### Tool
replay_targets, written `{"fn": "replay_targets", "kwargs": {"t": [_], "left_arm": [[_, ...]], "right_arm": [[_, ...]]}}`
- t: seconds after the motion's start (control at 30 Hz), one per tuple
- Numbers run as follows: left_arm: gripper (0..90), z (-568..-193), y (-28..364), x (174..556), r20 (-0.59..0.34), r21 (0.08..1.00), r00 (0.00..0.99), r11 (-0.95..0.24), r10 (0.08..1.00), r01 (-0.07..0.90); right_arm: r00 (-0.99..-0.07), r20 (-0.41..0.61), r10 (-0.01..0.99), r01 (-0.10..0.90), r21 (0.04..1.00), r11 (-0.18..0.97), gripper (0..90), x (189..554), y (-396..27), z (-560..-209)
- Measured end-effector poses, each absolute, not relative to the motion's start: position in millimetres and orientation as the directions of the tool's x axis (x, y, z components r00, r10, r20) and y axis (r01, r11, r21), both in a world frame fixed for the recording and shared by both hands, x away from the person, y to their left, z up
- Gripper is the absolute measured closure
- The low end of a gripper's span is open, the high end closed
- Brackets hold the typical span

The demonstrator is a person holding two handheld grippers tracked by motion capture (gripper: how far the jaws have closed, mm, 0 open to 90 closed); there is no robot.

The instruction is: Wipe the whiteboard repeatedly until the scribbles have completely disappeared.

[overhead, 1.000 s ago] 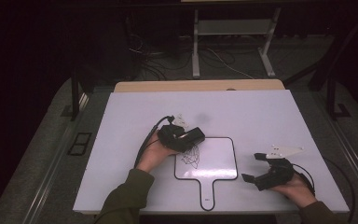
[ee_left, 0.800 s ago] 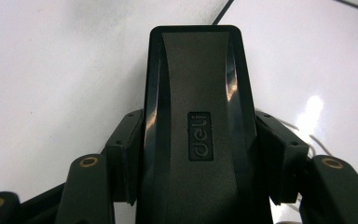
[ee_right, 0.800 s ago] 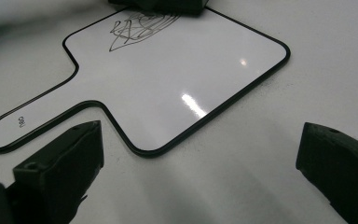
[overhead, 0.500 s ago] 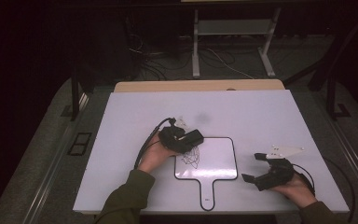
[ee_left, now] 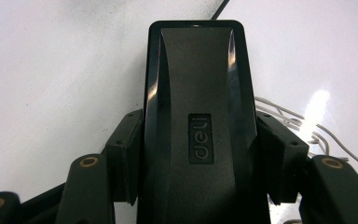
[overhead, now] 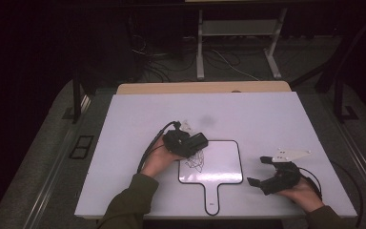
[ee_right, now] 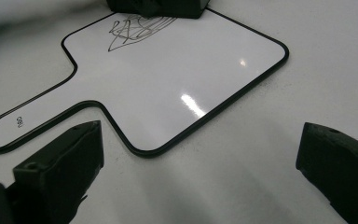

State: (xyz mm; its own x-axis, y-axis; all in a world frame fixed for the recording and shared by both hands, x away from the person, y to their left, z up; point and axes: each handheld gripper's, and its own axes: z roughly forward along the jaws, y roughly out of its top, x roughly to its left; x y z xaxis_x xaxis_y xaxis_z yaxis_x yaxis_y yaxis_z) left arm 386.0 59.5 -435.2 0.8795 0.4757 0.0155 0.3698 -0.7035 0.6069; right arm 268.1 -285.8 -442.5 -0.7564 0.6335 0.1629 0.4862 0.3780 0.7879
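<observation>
One eraser [ee_left: 196,121] clamped lengthwise in left tool [overhead: 190,143], over paddle whiteboard [overhead: 219,164] scribbles.

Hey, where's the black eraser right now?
In the high view the eraser sits clamped in the left gripper, over the upper-left corner of the paddle whiteboard, beside the scribble.
</observation>
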Motion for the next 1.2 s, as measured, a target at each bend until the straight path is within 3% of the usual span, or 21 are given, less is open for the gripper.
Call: {"fn": "replay_targets", "kwargs": {"t": [1.2], "left_arm": [[39.6, -434, 44, 361, -0.002, 0.596, 0.916, -0.736, 0.401, 0.323]], "right_arm": [[-0.755, 0.162, 0.635, 0.487, 0.788, 0.377, 0.0, 268, -286, -442]]}}
